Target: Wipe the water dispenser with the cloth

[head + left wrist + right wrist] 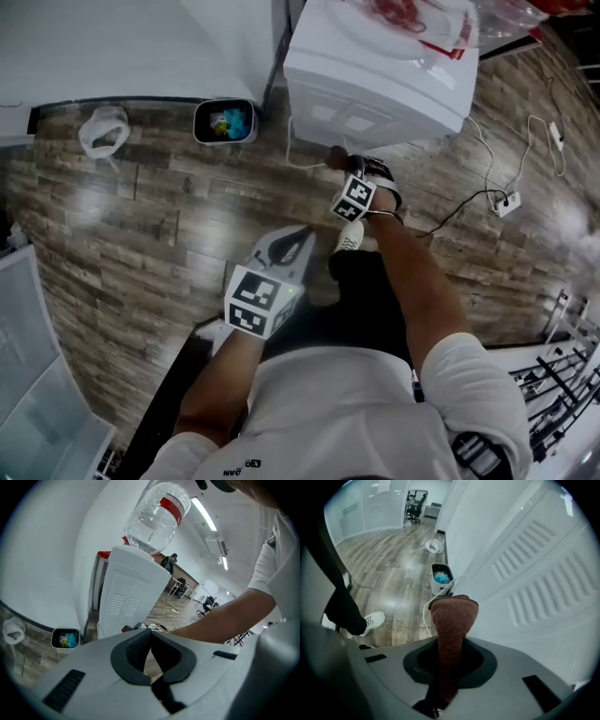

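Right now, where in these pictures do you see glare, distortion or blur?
Head view: glare patches on the wood floor; the water dispenser is washed out. Left gripper view: fisheye bending, dark corners, a bright ceiling light. Right gripper view: same round vignette; the cloth is sharp, and the dispenser's louvres curve.

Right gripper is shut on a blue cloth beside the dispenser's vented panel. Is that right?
The colour is wrong: the cloth is reddish-brown, not blue, as the right gripper view shows. The right gripper is shut on it beside the vented panel of the water dispenser.
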Tool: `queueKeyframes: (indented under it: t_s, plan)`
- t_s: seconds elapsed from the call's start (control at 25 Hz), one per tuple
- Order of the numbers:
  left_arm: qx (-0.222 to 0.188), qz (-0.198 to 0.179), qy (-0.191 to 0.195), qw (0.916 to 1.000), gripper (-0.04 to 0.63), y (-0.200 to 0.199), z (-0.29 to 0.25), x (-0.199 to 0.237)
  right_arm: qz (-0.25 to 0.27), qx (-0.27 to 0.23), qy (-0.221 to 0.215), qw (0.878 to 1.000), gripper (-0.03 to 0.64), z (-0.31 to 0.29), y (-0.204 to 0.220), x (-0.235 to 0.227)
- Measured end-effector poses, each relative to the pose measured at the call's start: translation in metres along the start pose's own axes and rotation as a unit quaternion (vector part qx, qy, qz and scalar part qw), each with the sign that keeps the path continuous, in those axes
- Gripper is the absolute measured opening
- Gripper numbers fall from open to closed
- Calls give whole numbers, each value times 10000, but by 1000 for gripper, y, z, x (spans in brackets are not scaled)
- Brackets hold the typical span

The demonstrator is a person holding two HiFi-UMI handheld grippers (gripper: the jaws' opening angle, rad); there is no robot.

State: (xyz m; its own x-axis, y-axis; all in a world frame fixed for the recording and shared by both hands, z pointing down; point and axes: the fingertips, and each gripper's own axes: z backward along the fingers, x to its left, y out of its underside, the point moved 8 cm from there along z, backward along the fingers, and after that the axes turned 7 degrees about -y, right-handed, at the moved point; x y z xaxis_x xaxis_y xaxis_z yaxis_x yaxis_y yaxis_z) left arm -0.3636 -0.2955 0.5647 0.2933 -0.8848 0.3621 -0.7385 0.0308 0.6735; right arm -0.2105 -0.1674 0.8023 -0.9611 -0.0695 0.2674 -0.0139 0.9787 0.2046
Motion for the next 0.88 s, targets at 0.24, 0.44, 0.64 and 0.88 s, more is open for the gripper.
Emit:
queueKeyframes:
  t_s: [0.24,0.44,0.64,0.88]
  plan:
    - [82,-326,51,9994,-11,-42,59,-9,-631,-596,99,9962,55,135,-10,2]
    - [-53,-493,84,9987,-11,-71,88,-10,-1161,-1090,344,9866,55,221,-17,0]
    - [-314,-730,284,9964,-11,-99,103,-18,-1922,-1630,533,9663,55,290,-22,-12]
    - [-419,-910,486,9938,-11,-111,105,-37,-2870,-2344,618,9268,55,370,-13,-25]
